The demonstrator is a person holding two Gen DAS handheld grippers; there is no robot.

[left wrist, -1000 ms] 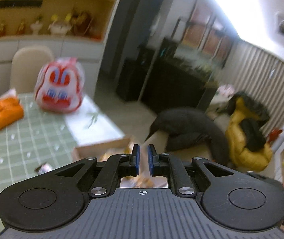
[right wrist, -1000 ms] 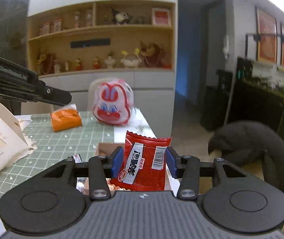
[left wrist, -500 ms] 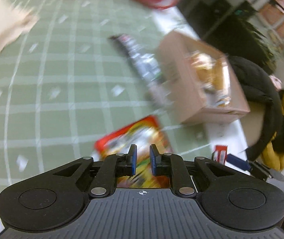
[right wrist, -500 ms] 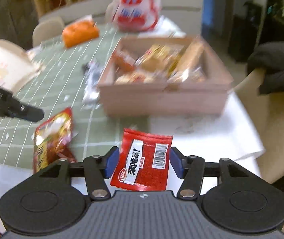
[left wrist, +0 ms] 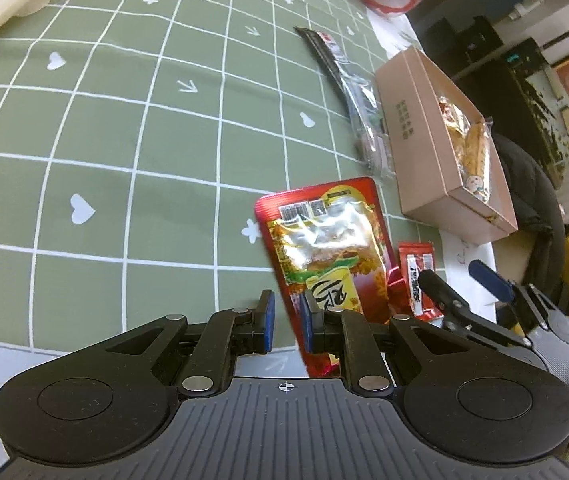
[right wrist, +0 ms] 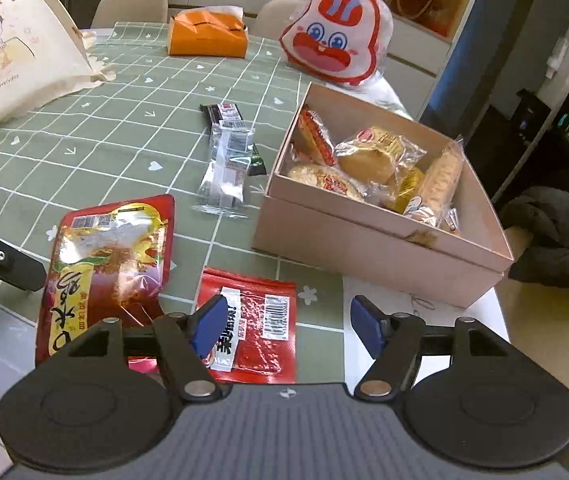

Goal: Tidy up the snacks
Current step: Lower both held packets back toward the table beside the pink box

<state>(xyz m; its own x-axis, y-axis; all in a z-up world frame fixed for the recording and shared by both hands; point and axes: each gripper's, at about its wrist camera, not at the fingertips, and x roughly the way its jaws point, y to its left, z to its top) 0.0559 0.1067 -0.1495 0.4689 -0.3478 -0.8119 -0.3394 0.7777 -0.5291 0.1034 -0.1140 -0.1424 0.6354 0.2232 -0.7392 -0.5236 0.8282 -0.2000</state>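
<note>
A pink cardboard box (right wrist: 364,236) (left wrist: 416,136) holds several wrapped snacks. A large red and yellow snack pack (right wrist: 104,256) (left wrist: 324,240) lies flat on the green checked tablecloth (right wrist: 124,136). A small red packet (right wrist: 256,332) (left wrist: 416,276) lies flat beside it. A clear wrapper (right wrist: 226,168) and a black bar (right wrist: 220,113) lie left of the box. My right gripper (right wrist: 288,324) is open above the small red packet, not holding it. My left gripper (left wrist: 286,320) is slightly open and empty, just left of the large pack's near end.
A rabbit-face bag (right wrist: 338,36) and an orange pouch (right wrist: 206,36) sit at the table's far end. A cream tote bag (right wrist: 8,60) lies at the far left. A chair with a dark coat (right wrist: 560,232) stands right of the table.
My right gripper opened and the small red packet now lies on the table. My left gripper swung down over the table near the large pack and opened a little.
</note>
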